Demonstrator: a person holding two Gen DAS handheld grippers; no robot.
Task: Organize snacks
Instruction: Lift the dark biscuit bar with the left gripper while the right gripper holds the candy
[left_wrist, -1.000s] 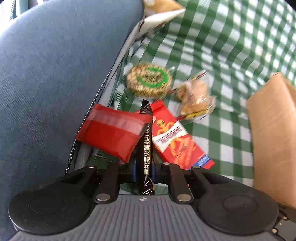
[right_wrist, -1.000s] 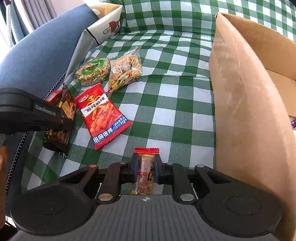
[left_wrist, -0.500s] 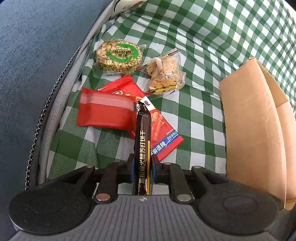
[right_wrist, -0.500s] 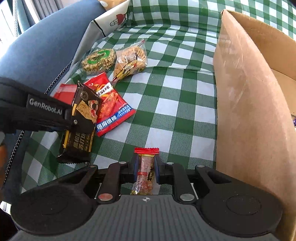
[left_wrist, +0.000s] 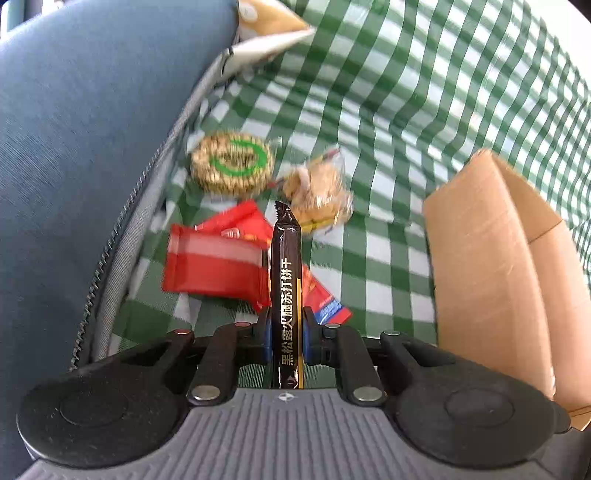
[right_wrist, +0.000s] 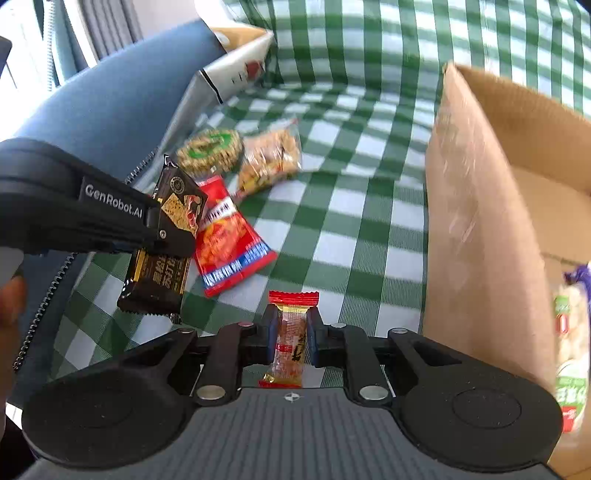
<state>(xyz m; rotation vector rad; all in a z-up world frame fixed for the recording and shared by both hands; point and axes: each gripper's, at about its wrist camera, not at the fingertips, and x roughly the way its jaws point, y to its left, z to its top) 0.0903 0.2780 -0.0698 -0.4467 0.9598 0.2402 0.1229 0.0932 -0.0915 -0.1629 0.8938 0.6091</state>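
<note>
Left gripper (left_wrist: 285, 334): jaws are clamping a black cracker packet (left_wrist: 285, 291) edge-on, low in the centre of the left wrist view; the packet is standing upright between the blue pads, its crimped top reaching mid-frame.
Same packet from the right wrist view: it is hanging tilted at left of centre (right_wrist: 162, 243), lifted off the cloth, with the left gripper's black body reaching in from the left edge.
Right gripper (right_wrist: 291, 334): jaws are pinching a small red-and-clear candy (right_wrist: 291, 332) at lower centre of the frame, its red crimped end sticking up past the fingertips.
Red chili-snack bag (right_wrist: 231, 240): lying flat on the checked cloth (right_wrist: 351, 229), centre-left, partly behind the black packet.
Plain red packet (left_wrist: 216, 264): lying on the cloth left of centre in the left wrist view, overlapping the chili-snack bag.
Round seed cake with green ring (left_wrist: 232, 164): resting above the red packets, near the blue cushion (left_wrist: 81, 147).
Clear bag of golden biscuits (left_wrist: 319, 192): sitting just beside the round cake, to its right.
Cardboard box (right_wrist: 480, 229): standing open along the right side of both frames; a wrapped snack with a green label (right_wrist: 570, 350) is showing inside it at the right edge.
</note>
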